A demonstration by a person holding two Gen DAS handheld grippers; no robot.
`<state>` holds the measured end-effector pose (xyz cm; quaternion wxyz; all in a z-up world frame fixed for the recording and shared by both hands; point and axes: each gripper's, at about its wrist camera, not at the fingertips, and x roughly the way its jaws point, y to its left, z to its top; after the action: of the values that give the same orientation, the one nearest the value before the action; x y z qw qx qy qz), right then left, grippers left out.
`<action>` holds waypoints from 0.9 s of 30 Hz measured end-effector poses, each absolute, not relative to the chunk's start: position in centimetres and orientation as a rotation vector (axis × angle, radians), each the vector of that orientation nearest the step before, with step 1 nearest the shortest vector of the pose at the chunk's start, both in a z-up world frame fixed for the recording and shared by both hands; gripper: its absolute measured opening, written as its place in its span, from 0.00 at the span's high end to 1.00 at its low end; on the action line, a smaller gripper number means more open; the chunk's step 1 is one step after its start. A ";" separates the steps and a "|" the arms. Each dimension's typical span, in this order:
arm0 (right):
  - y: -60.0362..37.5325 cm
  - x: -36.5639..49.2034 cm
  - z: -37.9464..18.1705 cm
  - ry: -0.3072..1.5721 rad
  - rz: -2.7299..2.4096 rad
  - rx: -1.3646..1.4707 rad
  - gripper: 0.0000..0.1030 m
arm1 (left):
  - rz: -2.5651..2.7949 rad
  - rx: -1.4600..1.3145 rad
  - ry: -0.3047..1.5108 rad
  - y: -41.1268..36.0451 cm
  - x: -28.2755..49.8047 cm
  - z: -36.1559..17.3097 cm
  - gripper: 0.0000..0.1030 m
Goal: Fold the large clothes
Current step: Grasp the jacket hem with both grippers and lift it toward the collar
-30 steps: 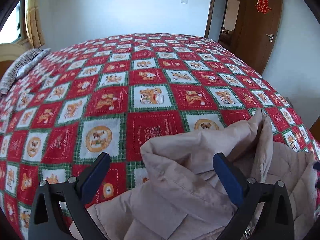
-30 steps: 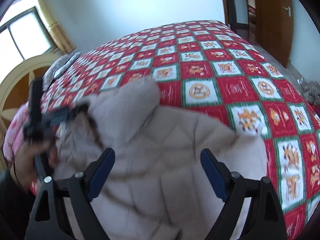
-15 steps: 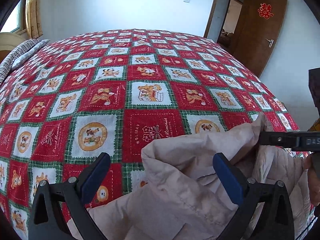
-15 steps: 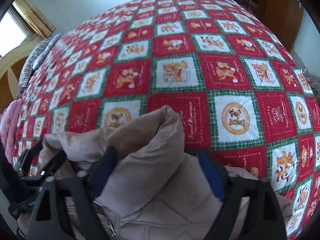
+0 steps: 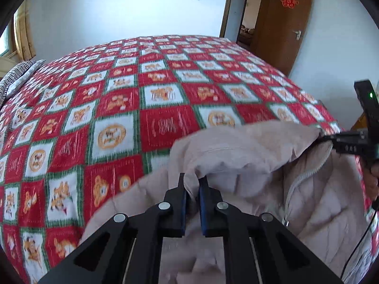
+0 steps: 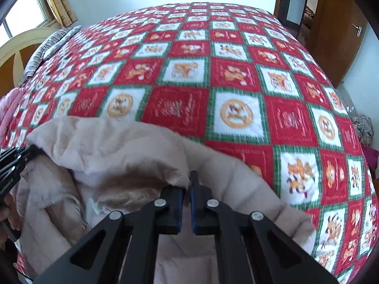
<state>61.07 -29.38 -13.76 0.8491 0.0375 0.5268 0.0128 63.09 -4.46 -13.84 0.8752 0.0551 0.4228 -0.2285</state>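
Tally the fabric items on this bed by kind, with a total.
Beige padded jacket: 1, pinched by the left gripper and right gripper
Red patchwork bedspread: 1
Striped pillow: 1
Pink quilted item: 1
Total: 4

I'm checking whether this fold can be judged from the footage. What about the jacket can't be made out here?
- Lower part of the beige puffer jacket: cut off by the bottom edge and covered by the left tool in the left wrist view.
- Sleeves: none can be told apart in either view; bunched fabric hides them.
- Fabric depth inside the right tool: hidden by its own pads.
- Quilt prints: smeared by motion blur.
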 end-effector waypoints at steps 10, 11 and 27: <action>-29.7 58.9 -16.2 1.120 0.006 0.023 0.95 | -0.426 0.062 0.856 -2.8 61.1 -14.1 0.92; -29.6 58.8 -16.3 1.112 0.002 0.008 0.95 | -0.438 0.049 0.832 -2.7 60.6 -13.2 0.92; -29.2 57.8 -16.9 1.082 0.002 -0.105 0.95 | -0.342 0.024 0.741 -8.1 64.9 -11.6 0.01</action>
<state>57.78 -29.21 -16.92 0.8560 -0.0498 0.5146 0.0011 64.90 -8.10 -11.65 0.9178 0.0116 0.3603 -0.1662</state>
